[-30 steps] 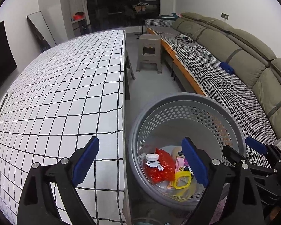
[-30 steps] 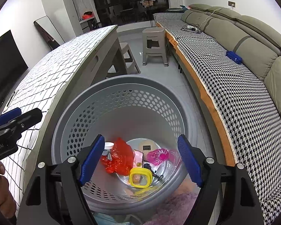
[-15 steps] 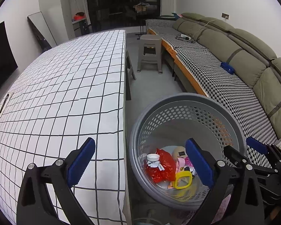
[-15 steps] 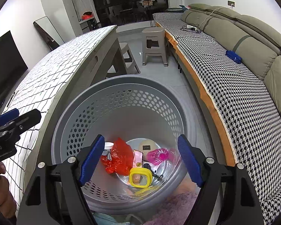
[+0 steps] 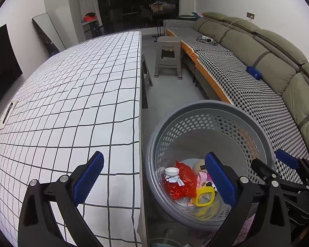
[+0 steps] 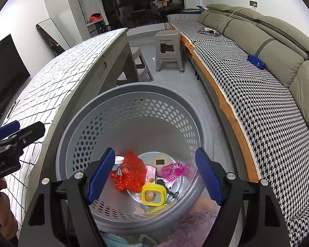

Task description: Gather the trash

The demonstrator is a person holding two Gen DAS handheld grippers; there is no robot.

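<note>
Your left gripper (image 5: 154,177) has just been spreading its jaws and grasps nothing; your right gripper (image 6: 155,171) hangs released above the basket (image 6: 134,111), where the trash (image 6: 131,173) lies.

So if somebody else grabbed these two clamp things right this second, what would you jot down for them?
Left gripper: open, empty, jaws just widened, over the table edge.
Right gripper: open, empty, above the grey basket.
Basket sits on the floor beside the checked table. Inside: red bag, yellow-framed item, pink mesh piece, white cap.
Done: that trash is binned.
Left: no loose trash shows on the table; only a dark flat object near its far side.
</note>
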